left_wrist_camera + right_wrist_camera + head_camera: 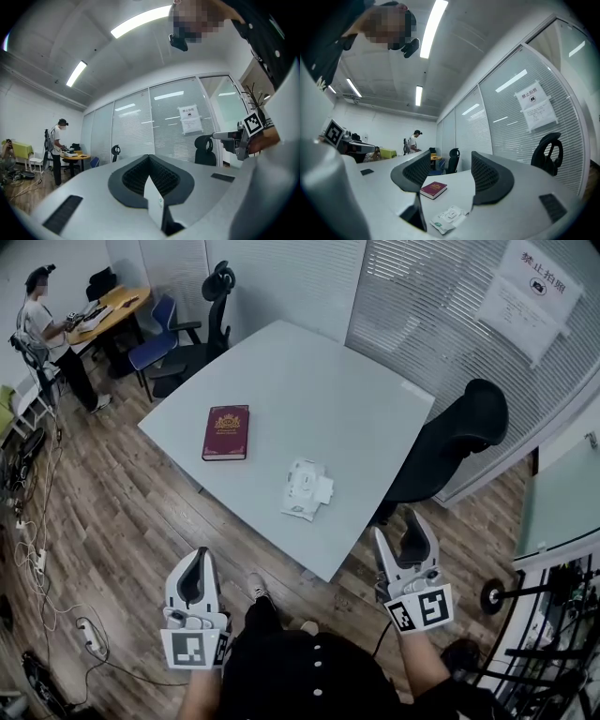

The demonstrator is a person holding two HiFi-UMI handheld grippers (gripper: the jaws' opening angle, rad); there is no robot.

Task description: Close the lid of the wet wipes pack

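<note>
The white wet wipes pack (pixel 305 488) lies near the front edge of the pale table (pixel 328 390), with its flap lid (pixel 322 490) folded open to the right. In the right gripper view the pack (pixel 449 218) shows low between the jaws, some way ahead. My right gripper (pixel 401 526) hovers off the table's near corner, open and empty (pixel 451 157). My left gripper (pixel 195 561) is held over the floor in front of the table, its jaws together with nothing in them (pixel 149 158). Neither gripper touches the pack.
A dark red book (pixel 226 432) lies on the table left of the pack. A black office chair (pixel 455 437) stands at the table's right side, and another chair (pixel 214 306) behind it. A person (pixel 42 329) stands at a far desk. Cables (pixel 37 559) run along the wooden floor.
</note>
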